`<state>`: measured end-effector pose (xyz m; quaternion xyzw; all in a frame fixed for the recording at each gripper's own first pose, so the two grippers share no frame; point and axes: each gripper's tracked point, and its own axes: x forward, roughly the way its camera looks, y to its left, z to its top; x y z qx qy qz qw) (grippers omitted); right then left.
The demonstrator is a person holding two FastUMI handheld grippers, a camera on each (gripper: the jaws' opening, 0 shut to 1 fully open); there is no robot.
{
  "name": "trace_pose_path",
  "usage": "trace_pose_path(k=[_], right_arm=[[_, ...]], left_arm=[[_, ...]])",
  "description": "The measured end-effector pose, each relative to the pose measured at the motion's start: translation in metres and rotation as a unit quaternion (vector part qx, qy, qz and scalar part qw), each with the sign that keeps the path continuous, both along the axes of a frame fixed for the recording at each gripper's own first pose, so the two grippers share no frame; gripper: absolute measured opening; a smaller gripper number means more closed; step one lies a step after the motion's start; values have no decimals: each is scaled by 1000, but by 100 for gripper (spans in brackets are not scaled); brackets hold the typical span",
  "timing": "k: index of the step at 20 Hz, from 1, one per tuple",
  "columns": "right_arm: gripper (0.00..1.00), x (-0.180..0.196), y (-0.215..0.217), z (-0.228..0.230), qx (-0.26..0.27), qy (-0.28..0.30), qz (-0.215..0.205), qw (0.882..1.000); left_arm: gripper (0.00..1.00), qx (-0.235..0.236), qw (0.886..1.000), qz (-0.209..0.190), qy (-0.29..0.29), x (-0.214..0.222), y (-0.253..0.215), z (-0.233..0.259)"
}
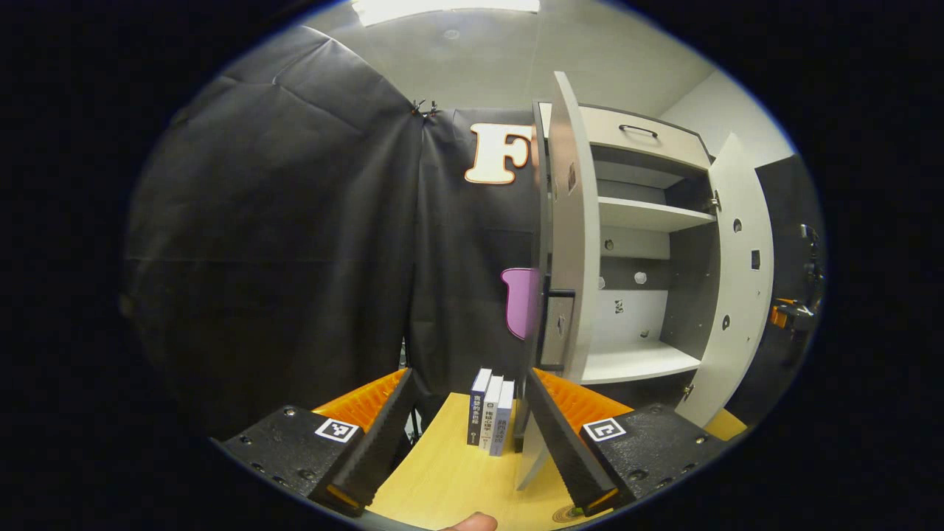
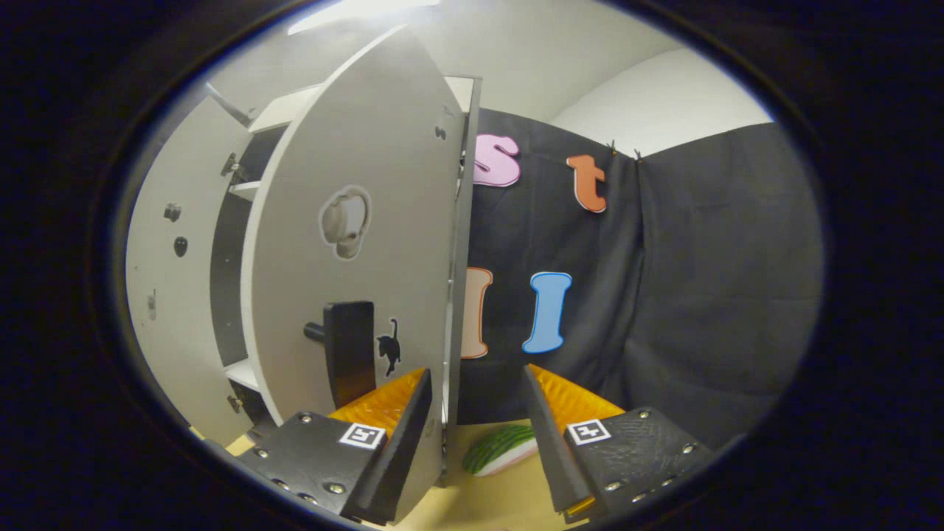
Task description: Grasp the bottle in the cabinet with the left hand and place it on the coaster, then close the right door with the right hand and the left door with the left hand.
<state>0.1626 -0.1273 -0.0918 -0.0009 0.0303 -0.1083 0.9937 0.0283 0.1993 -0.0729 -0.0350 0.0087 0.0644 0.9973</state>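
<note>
In the left gripper view we see our left gripper (image 1: pixel 472 450) open over the bench (image 1: pixel 450 479), its fingers spread either side of three upright books (image 1: pixel 490 420), with the cabinet (image 1: pixel 641 251) ahead, both doors swung out and the left door (image 1: pixel 571 221) edge-on just beyond the right finger. In the right gripper view our right gripper (image 2: pixel 476 435) is open too, just beside the right door (image 2: pixel 354 228) near its handle (image 2: pixel 346 350), and a watermelon slice (image 2: pixel 501 448) lies on the bench between the fingers.

A staged recording booth, not a lived-in home. Black cloth (image 1: pixel 295 243) hangs clipped behind a pale cabinet (image 1: pixel 641 243). Beside the cabinet, books (image 1: pixel 491 420) stand on a wooden table (image 1: pixel 450 472).
</note>
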Motion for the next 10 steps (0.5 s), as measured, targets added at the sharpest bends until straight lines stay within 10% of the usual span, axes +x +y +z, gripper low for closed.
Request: trace_pose_path(k=[7, 10], right_arm=[[72, 9, 44, -2, 1, 10, -16, 1000], [94, 5, 74, 1, -5, 3, 3, 1000]], left_arm=[[95, -12, 999, -34, -7, 33, 33, -7], [95, -21, 999, -48, -3, 40, 51, -12]])
